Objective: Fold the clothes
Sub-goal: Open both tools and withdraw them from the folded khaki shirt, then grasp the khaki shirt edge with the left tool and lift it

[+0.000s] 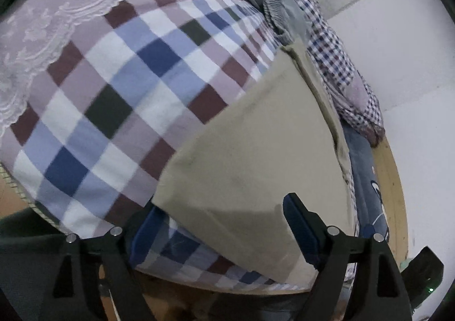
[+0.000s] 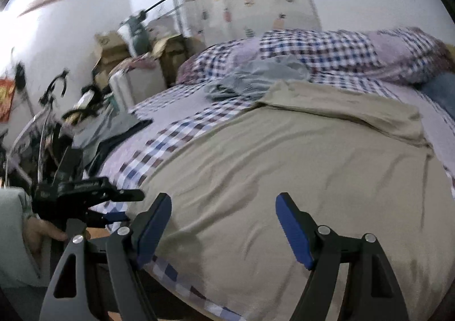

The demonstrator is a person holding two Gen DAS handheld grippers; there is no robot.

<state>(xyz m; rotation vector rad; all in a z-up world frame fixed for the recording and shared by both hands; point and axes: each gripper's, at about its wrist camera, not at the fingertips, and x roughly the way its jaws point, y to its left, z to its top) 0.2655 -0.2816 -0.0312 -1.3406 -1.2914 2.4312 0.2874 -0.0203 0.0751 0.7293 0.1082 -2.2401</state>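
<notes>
A beige garment [image 2: 284, 167] lies spread flat on the bed's checked sheet [image 1: 128, 88], one part folded over at its far end. In the left wrist view its near corner [image 1: 241, 179] reaches between the blue pads of my left gripper [image 1: 224, 233], which stand wide apart and open at the bed's edge. My right gripper [image 2: 224, 231] hovers open just over the garment's near edge, nothing pinched. The left gripper [image 2: 128, 206] also shows in the right wrist view, at the bed's left edge, with a hand [image 2: 39, 233] behind it.
A crumpled grey garment [image 2: 256, 76] and a small-checked quilt [image 2: 327, 48] lie at the far end of the bed. Blue jeans [image 1: 366, 179] lie beside the wall [image 1: 398, 51]. Boxes [image 2: 113, 48] and clutter crowd the floor to the left. A lace cloth [image 1: 57, 8] covers the far part.
</notes>
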